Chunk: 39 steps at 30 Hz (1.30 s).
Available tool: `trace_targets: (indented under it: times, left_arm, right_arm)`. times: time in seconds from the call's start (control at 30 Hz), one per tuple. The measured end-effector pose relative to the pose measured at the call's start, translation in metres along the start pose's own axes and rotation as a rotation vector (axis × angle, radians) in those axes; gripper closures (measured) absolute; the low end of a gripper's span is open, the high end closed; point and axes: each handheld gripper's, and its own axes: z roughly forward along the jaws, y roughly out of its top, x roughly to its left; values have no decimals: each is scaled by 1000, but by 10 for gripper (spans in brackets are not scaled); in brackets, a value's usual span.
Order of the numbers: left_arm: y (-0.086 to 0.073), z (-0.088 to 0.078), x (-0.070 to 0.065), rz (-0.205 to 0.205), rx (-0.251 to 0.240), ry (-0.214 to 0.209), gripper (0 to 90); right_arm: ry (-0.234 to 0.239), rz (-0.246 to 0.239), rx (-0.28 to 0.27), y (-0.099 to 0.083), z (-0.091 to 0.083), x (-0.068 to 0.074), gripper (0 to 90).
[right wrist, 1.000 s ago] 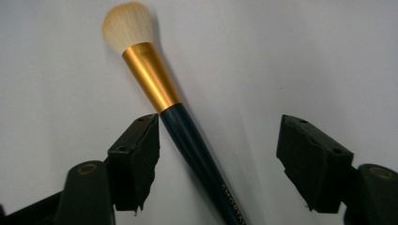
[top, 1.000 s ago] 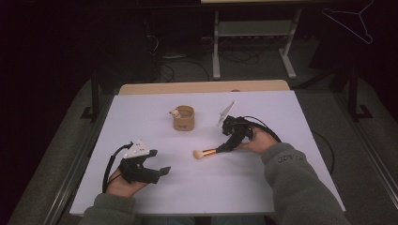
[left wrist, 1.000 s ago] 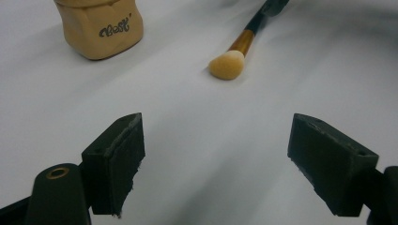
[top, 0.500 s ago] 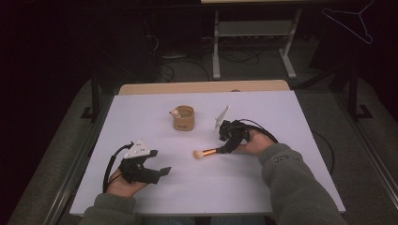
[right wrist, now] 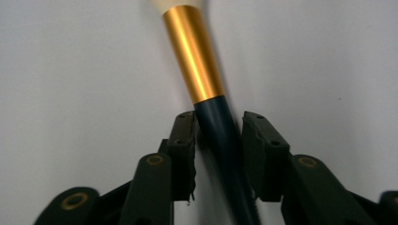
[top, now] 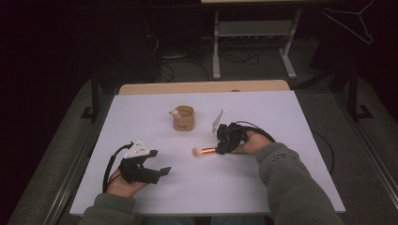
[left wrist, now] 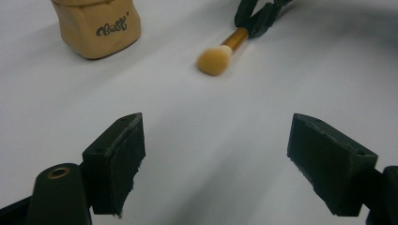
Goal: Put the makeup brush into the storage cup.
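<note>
Two grippers: right gripper (top: 224,146) jaws just closed on the brush (top: 204,151)—cup (top: 183,117) near; left gripper (top: 159,163) jaws apparently open.

Tan cup (top: 183,117) on white table (top: 263,187)

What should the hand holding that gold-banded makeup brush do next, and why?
Probably lift it a little. The right gripper has just been closing its jaws around the dark handle of the gold-banded makeup brush, which lies flat on the white table. The tan cup stands just beyond, a likely place to put it. The left gripper rests open, apart from it.
</note>
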Motion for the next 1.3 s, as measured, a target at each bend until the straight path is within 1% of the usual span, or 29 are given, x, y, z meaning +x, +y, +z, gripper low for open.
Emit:
trace_targets:
  times: [0.1,0.13,0.2,0.23,0.33,0.37,0.4,0.53,0.6,0.7,0.73,0.77,0.8,0.83,0.87,0.9,0.93,0.97,1.0,1.03,1.07,1.1,1.13,1.2,1.23,1.27,1.3]
  left_arm:
    - [0,1,0,-1,0,-2,190]
    - [0,1,0,-3,-1,-2,190]
    - [0,1,0,6,7,-3,191]
    - [0,1,0,9,8,-5,193]
    - [0,1,0,9,8,-5,196]
    - [0,1,0,10,10,-5,197]
    - [0,1,0,-1,2,-5,197]
    - [0,2,1,0,3,-5,198]
    - [0,2,1,0,1,-7,200]
    - [0,2,1,7,12,-8,202]
    - [0,2,1,9,10,-9,203]
    - [0,2,1,9,10,-9,204]
    - [0,3,0,1,2,-13,205]
    - [0,3,0,1,2,-13,206]
    - [0,3,-1,0,1,-14,206]
    - [1,4,-1,-2,1,-18,207]
    - [1,5,-2,1,2,-24,209]
    - [1,5,-2,1,2,-24,211]
    - [2,5,-2,-1,-1,-26,211]
    - [3,7,-4,-3,-2,-38,215]
    - [3,7,-4,-3,-2,-38,218]
    - [4,7,-5,3,-5,-41,218]
    - [5,8,-6,-2,-6,-48,224]
    - [8,9,-9,7,-12,-62,229]
    - [10,10,-11,0,-18,-70,232]
    - [13,12,-14,7,-23,-91,245]
    - [13,12,-14,7,-23,-91,248]
  right_arm:
    - [0,-10,-1,0,0,0,727]
    - [-1,-8,1,0,0,0,728]
    - [0,-3,1,0,0,0,731]
    - [3,10,5,1,0,0,733]
    - [4,20,4,1,0,0,735]
    - [13,58,6,1,0,-2,736]
    - [15,67,5,1,0,-2,736]
    - [11,81,3,1,0,-1,736]
    - [19,86,-13,0,-2,0,736]
    - [24,92,-41,-2,-4,2,737]
    - [18,93,-56,-2,-6,2,736]
    - [18,93,-56,-2,-6,2,736]
    - [21,99,-86,-4,-10,3,736]
    - [15,103,-101,-6,-12,4,736]
    - [15,103,-101,-6,-12,4,736]
    - [16,107,-119,-7,-15,5,736]
    - [10,112,-149,-9,-21,8,736]
    - [10,112,-149,-9,-21,8,736]
    - [8,112,-165,-11,-24,9,736]
    - [6,120,-206,-14,-30,13,736]
    - [6,120,-206,-14,-30,13,736]
    - [7,128,-226,-16,-34,15,735]
    - [2,132,-242,-18,-37,18,735]
    - [3,129,-280,-19,-45,27,735]
    - [0,120,-295,-20,-47,30,735]
    - [4,112,-333,-20,-54,38,735]
    - [4,112,-333,-20,-54,38,735]
